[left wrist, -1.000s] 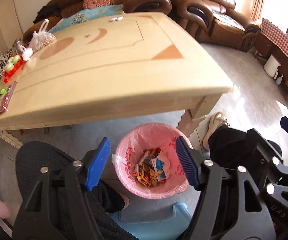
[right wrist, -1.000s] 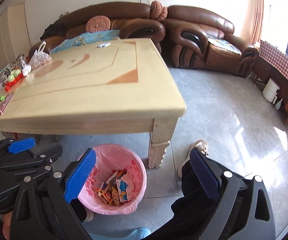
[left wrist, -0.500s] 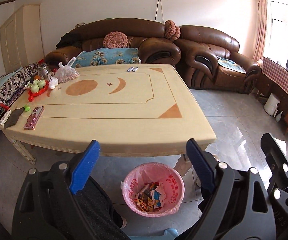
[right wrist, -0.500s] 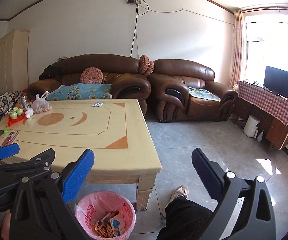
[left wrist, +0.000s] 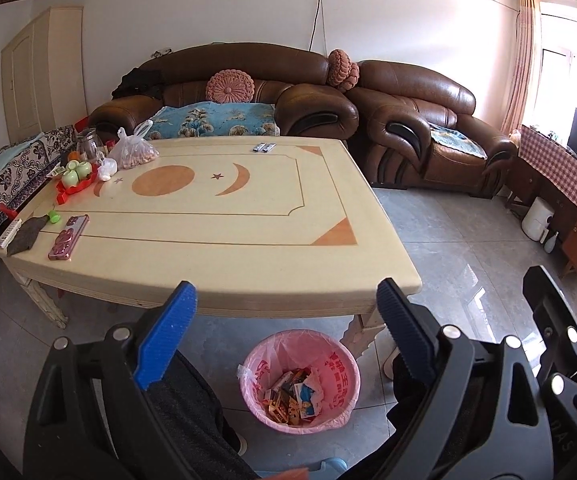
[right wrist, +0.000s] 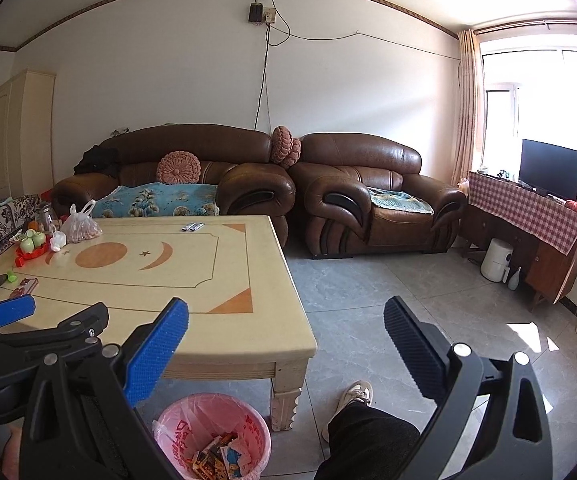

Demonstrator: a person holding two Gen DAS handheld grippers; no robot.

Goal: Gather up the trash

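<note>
A pink-lined trash bin [left wrist: 300, 384] stands on the floor by the table's near corner, with several colourful wrappers [left wrist: 293, 398] inside; it also shows in the right wrist view [right wrist: 214, 436]. My left gripper [left wrist: 284, 316] is open and empty, held above the bin in front of the table edge. My right gripper [right wrist: 284, 332] is open and empty, raised to the right of the left one. Two small wrappers [left wrist: 264, 147] lie at the table's far edge.
The cream table [left wrist: 208, 216] holds a phone [left wrist: 68, 237], a red tray with green cups [left wrist: 74, 178], a plastic bag [left wrist: 134, 152] and a dark cloth. Brown sofas [left wrist: 408, 128] stand behind. A sideboard [right wrist: 528, 220] with a TV is right. My legs and shoe [right wrist: 354, 396] are below.
Both grippers have lifted up and tilted away from the bin toward the room; the bin has dropped low in both views. Both stay open and empty.
</note>
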